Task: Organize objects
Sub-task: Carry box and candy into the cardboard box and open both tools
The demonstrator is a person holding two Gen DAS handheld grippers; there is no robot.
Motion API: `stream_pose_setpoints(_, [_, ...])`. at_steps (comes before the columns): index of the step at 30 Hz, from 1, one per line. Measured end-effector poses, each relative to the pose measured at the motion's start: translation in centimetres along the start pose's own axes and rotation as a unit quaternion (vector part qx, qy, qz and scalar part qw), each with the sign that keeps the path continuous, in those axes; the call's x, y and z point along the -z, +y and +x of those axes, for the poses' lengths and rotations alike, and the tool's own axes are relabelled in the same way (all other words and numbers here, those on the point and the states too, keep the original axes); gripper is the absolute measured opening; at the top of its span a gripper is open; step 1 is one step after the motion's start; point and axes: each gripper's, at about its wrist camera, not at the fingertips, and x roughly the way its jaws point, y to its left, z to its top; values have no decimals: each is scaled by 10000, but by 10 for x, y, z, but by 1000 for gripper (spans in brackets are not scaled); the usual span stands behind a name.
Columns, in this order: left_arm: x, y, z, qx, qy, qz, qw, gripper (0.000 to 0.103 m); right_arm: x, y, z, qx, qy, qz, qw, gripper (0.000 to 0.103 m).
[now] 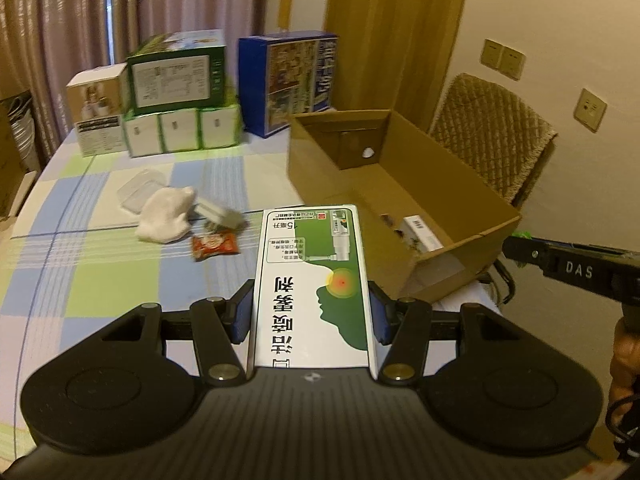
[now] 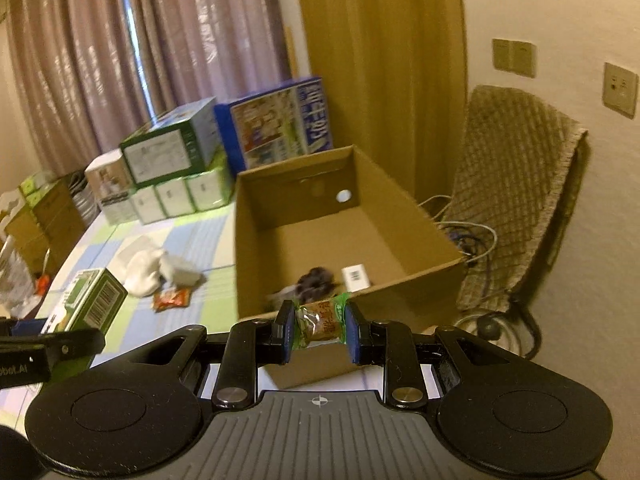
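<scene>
Left gripper [image 1: 312, 312] clamped on green-and-white carton [image 1: 314, 280], right gripper [image 2: 318, 330] pinching green-wrapped snack [image 2: 320, 320] at cardboard box [image 2: 256, 248] near rim, red packet [image 1: 215, 245] and white cloth [image 1: 166, 218] at ten o'clock on checked tablecloth [image 1: 100, 276].

Green-and-white carton [image 1: 312, 280], brown cardboard box [image 1: 404, 184], blue-green checked tablecloth [image 1: 80, 240], red packet [image 1: 215, 245].
</scene>
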Motion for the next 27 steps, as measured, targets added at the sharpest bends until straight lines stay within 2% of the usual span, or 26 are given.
stream_pose_setpoints(14, [-33, -62, 31, 286, 19, 296, 9992, 51, -24, -35, 10, 13, -88, 30, 10000, 23])
stream_pose_setpoints(27, [-54, -86, 58, 438, 75, 332, 9985, 51, -51, -46, 35, -129, -43, -48, 9999, 23])
